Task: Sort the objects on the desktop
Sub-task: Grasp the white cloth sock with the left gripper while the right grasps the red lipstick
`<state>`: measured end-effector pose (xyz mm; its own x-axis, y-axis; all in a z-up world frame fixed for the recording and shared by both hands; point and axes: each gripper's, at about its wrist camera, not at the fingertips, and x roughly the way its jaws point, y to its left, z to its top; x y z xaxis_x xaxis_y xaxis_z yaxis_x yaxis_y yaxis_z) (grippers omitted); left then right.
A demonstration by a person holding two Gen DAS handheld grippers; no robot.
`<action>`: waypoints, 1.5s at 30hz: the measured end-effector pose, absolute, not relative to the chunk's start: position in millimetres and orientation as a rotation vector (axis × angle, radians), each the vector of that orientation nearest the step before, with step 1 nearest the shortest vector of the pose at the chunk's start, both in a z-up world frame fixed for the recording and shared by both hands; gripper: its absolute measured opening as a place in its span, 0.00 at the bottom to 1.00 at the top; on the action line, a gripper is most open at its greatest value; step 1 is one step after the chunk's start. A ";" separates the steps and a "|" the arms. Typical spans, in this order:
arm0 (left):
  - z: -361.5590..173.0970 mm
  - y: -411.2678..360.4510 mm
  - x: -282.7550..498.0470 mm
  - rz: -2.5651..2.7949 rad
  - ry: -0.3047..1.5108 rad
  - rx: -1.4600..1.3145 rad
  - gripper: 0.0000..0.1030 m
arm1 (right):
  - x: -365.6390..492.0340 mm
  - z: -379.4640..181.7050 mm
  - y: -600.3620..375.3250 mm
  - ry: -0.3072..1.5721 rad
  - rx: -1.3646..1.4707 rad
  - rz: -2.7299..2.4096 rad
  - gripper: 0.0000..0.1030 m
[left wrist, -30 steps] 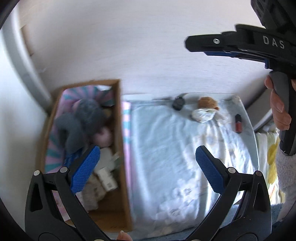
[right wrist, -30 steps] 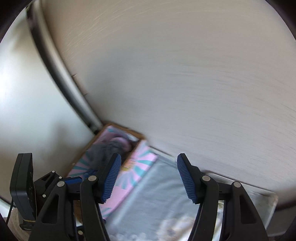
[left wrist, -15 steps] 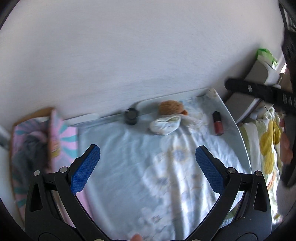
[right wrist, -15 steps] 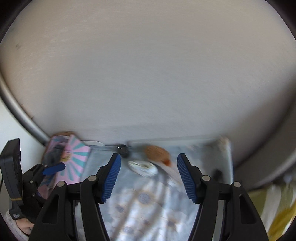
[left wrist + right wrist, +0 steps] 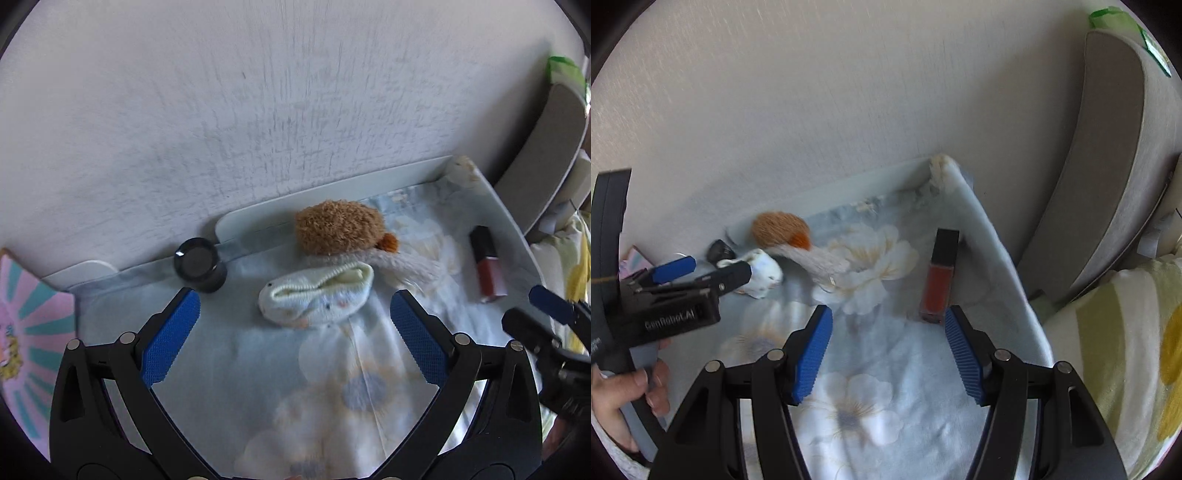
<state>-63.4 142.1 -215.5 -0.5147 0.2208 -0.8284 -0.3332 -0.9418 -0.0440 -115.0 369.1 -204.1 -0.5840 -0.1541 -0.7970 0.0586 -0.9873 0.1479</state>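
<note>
My left gripper (image 5: pixel 295 332) hangs spread and empty over the rolled sock (image 5: pixel 317 295); right gripper (image 5: pixel 888 354) is spread too, lip gloss tube (image 5: pixel 938 277) just ahead. Plush toy (image 5: pixel 340 227) and black jar (image 5: pixel 199 264) lie on the floral cloth (image 5: pixel 332 398); the patterned box (image 5: pixel 33 332) at left hides its contents.

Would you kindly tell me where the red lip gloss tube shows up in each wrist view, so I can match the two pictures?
Left wrist view: the red lip gloss tube lies at the right, near the table's right edge, black cap pointing away.
Right wrist view: the tube is centre-right, just beyond the right hand-held gripper, nearer its right finger.
Shared landmark: the brown plush toy against the wall, left of the tube in both views.
</note>
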 end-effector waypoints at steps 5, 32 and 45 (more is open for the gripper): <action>-236.8 151.3 -73.8 2.489 0.206 -1.329 0.98 | -134.3 -220.5 376.0 -0.136 1.391 -2.756 0.53; -241.7 158.2 -66.2 2.441 0.149 -1.244 0.52 | -157.2 -222.7 389.1 -0.074 1.371 -2.774 0.18; -165.0 128.8 -34.9 2.468 0.136 -1.184 0.52 | -137.9 -148.8 369.7 0.000 1.273 -2.731 0.18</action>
<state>-34.9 128.8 -165.0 -0.5620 0.3105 -0.7666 -0.3929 -0.9158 -0.0829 -137.9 369.7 -148.8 -0.6363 -0.1158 -0.7627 0.1159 -0.9918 0.0539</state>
